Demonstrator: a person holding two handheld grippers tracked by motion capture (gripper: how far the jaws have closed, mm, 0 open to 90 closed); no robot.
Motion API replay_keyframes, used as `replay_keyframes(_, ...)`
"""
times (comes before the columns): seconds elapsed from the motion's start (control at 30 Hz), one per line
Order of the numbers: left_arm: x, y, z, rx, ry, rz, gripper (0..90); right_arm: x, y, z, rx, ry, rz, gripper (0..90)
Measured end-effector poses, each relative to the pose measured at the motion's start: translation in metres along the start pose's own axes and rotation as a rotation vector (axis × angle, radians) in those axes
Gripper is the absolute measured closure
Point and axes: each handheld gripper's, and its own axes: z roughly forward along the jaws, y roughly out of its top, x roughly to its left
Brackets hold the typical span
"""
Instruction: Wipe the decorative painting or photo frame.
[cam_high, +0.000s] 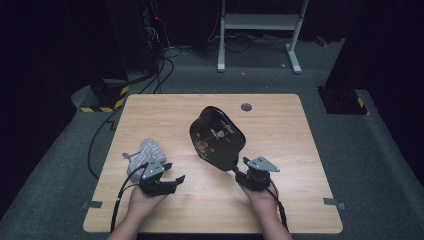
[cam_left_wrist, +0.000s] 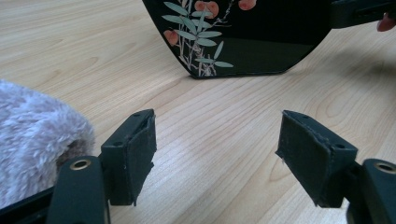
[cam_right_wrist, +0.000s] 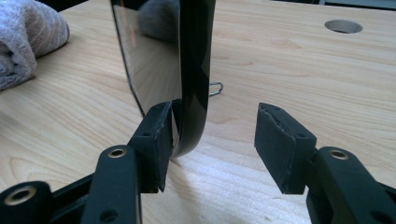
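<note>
Between my right gripper's (cam_right_wrist: 212, 144) jaws stands the rim of the black lacquer tray (cam_high: 218, 137), tilted up on edge. The jaws are spread wide; the left pad touches or nearly touches the rim, the right pad stands well apart, so nothing is clamped. The tray's long axis runs away from these fingers, up the wooden table (cam_high: 280, 125). My left gripper (cam_left_wrist: 215, 156) is also wide open and empty, tray ahead of it and farther off, fluffy cloth (cam_high: 145, 156) beside its left finger. Judgement: right hand is nearer.
</note>
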Motion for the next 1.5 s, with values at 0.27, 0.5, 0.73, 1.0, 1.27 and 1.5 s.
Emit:
replay_keyframes(0.27, 0.003, -0.004, -0.007, -0.004, 0.015, -0.013, 28.3, -0.005, 0.003, 0.004, -0.012, -0.030, -0.007, 56.9)
replay_keyframes(0.5, 0.005, -0.007, -0.014, -0.006, 0.033, -0.020, 28.3, -0.007, 0.006, 0.010, -0.028, -0.042, -0.009, 64.8)
replay_keyframes(0.73, 0.007, -0.012, -0.021, -0.002, 0.050, -0.029, 28.4, -0.006, 0.010, 0.018, -0.034, -0.052, -0.020, 68.0)
replay_keyframes(1.0, 0.007, -0.014, -0.026, -0.006, 0.058, -0.037, 28.4, -0.009, 0.012, 0.026, -0.031, -0.065, -0.012, 68.1)
replay_keyframes(1.27, 0.005, -0.011, -0.026, -0.019, 0.044, -0.031, 28.6, -0.010, 0.013, 0.023, -0.034, -0.054, 0.008, 61.8)
replay_keyframes(1.5, 0.003, -0.004, -0.015, -0.019, 0.024, -0.012, 28.6, -0.011, 0.010, 0.012, -0.035, -0.070, 0.012, 52.8)
